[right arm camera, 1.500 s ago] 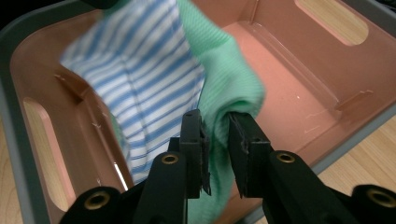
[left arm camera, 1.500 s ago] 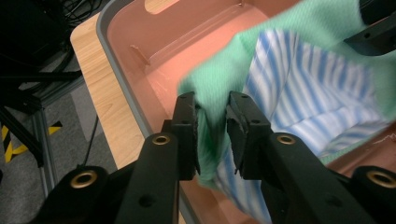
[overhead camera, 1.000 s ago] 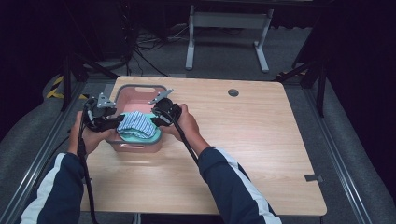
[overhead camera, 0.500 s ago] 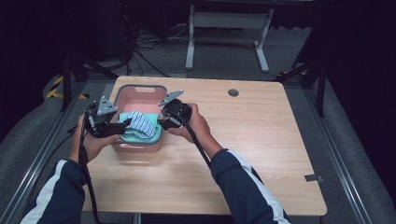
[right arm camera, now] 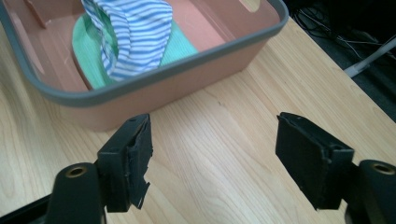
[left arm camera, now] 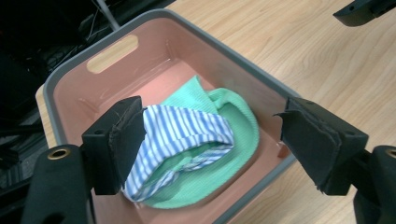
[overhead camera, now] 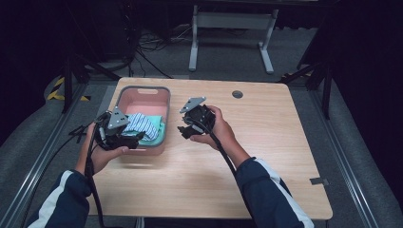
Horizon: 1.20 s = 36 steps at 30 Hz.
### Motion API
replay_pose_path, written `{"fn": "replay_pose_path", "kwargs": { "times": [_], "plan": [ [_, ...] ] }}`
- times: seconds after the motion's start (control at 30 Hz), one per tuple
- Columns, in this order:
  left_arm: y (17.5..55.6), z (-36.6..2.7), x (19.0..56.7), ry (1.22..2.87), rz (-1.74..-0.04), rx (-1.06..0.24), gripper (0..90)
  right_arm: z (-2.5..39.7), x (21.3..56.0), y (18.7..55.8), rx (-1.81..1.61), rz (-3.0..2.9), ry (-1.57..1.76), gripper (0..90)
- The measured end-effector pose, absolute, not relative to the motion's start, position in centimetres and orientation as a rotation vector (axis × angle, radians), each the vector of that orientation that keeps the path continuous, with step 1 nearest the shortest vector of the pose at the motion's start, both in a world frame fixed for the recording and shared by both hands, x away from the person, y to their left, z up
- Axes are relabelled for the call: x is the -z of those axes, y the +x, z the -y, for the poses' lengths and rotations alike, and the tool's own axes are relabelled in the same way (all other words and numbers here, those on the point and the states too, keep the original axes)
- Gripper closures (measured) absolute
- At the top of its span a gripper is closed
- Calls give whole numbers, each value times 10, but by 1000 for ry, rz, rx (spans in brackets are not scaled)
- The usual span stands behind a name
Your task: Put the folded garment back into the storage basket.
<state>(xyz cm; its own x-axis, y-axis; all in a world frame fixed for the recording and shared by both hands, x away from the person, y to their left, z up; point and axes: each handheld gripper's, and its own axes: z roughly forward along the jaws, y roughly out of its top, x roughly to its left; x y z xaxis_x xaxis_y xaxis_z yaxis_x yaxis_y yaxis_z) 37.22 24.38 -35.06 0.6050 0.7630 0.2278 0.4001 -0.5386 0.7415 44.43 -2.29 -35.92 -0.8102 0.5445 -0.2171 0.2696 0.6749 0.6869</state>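
My left gripper hangs over the near end of the pink bin, jaws spread wide with nothing between them. The striped cloth lies inside the bin on top of the green cloth. My right gripper is over the bare wooden table, just beside the bin's long wall, jaws likewise spread and empty.

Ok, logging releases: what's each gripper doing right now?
Left gripper: open, holding nothing, over the basin.
Right gripper: open, empty, above the table.
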Motion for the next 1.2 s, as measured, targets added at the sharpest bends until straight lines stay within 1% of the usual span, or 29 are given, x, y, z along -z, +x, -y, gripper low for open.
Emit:
{"fn": "replay_pose_path", "kwargs": {
  "times": [0.1,0.27,0.4,0.57,0.87,1.03,1.2],
  "plan": [
    [369,-240,351,2175,-901,-720,225,29,360,442,-911,-2479,635,267],
    [362,-230,359,2225,-860,-717,219,49,362,433,-887,-2468,636,258],
    [358,-224,363,2247,-834,-741,224,61,362,429,-888,-2455,645,258],
    [350,-213,370,2274,-800,-723,214,84,363,420,-888,-2431,663,259],
    [337,-200,377,2275,-743,-693,215,118,366,406,-891,-2402,694,262],
    [328,-191,385,2288,-684,-681,222,143,374,397,-879,-2386,738,253],
    [323,-186,392,2306,-651,-678,214,161,383,390,-858,-2376,769,250]
  ]
}}
